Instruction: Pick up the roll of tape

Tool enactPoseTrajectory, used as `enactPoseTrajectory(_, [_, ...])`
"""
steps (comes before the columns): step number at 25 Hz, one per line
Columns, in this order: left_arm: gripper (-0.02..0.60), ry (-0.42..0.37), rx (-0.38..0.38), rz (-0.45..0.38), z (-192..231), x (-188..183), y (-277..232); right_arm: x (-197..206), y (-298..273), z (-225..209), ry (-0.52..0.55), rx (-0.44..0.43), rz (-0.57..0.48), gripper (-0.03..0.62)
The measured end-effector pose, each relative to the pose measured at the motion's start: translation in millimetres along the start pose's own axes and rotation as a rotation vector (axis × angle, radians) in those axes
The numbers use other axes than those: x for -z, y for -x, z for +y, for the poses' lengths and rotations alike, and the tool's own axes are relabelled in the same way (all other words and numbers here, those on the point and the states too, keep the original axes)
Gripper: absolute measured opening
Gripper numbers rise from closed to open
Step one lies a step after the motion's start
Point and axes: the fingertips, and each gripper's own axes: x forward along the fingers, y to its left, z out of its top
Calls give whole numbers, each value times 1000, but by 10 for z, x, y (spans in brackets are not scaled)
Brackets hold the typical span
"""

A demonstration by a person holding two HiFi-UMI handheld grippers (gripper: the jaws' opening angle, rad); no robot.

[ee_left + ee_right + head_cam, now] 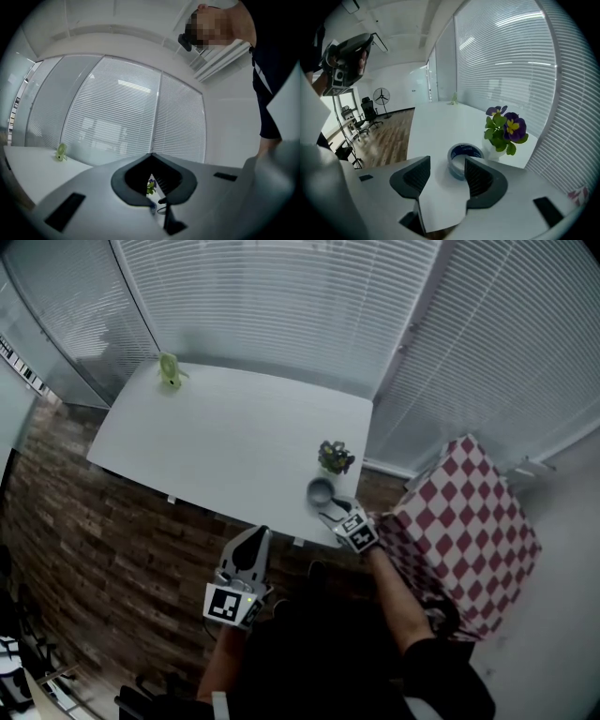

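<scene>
Found right gripper (447, 176) spread wide and empty, roll of tape (456, 169) lying flat just ahead at one o'clock, left gripper (253, 535) well apart.

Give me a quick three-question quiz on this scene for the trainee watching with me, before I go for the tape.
1. True or false: the right gripper is open and is not holding the roll of tape.
2. What stands beside the tape on the table? A) a mug B) a potted flower C) a bottle
3. Which gripper has its jaws together?
Key: 1 true; 2 B; 3 the left gripper.
</scene>
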Motion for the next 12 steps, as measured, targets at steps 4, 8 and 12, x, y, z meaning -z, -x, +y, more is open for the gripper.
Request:
enactPoseTrajectory(4, [5,1,-6,-24,21,-111,-28,-57,-137,-3,51,-18,21,221])
enactPoseTrajectory(8, [6,11,-8,-23,41,-77,-45,88,-307,-48,96,-39,89,221])
enactPoseTrajectory(12, [6,15,-22,-26,57,-47,-13,77,-403,-17,147,-53,110,221])
